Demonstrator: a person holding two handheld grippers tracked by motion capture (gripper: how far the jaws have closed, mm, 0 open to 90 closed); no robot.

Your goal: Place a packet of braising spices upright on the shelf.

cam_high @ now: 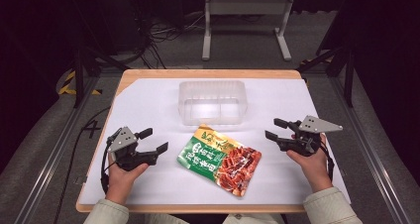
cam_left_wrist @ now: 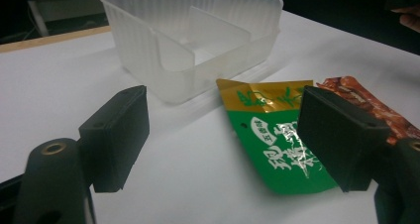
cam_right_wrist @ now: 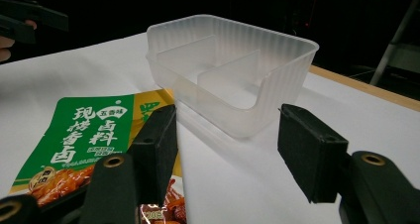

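Resting at the lower left of the high view, the left gripper (cam_high: 153, 140) stood with its jaws wide and empty, pointing toward the snack packet (cam_high: 219, 159) at the frame's centre. The packet lay flat on the white table (cam_high: 148, 102), its long axis running from upper left to lower right, its top just below the clear plastic tray (cam_high: 213, 103). The right gripper (cam_high: 275, 128), also agape and empty, sat a little farther off, so the left looked the nearer.

The snack packet (cam_high: 219, 159) lies flat at the middle of the desk (cam_high: 148, 102), the divided tray (cam_high: 213, 102) just behind it. The left hand-held gripper (cam_high: 154, 140) sits left of the packet, the right hand-held gripper (cam_high: 274, 128) right of it, both apart from it.
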